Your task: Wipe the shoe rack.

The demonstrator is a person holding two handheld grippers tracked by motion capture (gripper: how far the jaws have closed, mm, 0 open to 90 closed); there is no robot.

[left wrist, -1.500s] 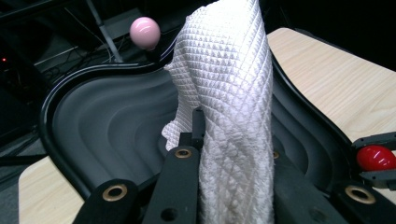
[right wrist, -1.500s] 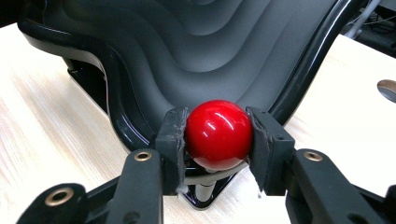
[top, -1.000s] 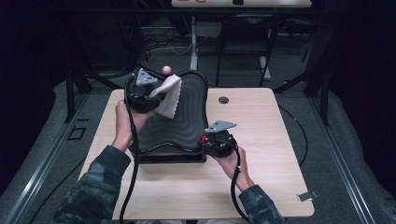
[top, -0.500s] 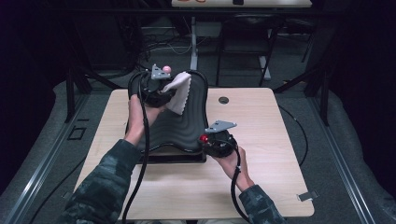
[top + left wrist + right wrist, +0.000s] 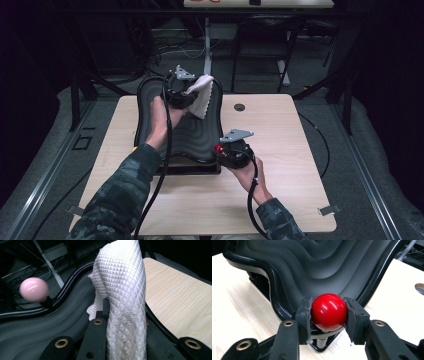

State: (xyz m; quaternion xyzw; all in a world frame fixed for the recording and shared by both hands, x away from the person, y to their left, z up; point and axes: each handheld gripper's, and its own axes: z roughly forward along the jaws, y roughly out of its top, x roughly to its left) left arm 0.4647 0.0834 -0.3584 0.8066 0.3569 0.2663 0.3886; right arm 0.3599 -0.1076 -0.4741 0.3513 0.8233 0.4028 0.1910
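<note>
A black board with a wavy ribbed surface (image 5: 195, 137) lies on the left half of the wooden table (image 5: 305, 155). My left gripper (image 5: 191, 97) hovers over the board's far edge, shut on a white quilted cloth (image 5: 204, 95) that hangs from its jaws. In the left gripper view the cloth (image 5: 122, 290) drapes between the jaws of the left gripper (image 5: 123, 325), and a pink ball knob (image 5: 33, 289) stands on the board's rim to the left. At the board's near right corner my right gripper (image 5: 329, 315) is shut on a red ball knob (image 5: 329, 310), also seen as the red ball knob (image 5: 218, 148).
A round cable hole (image 5: 239, 107) sits in the table just right of the board. Bare wood (image 5: 280, 190) stretches to the right of and in front of the board. Dark floor, table legs and cables lie beyond the far edge.
My left gripper has carried the cloth to the right along the board's far edge. The right gripper has stayed on the red knob.
</note>
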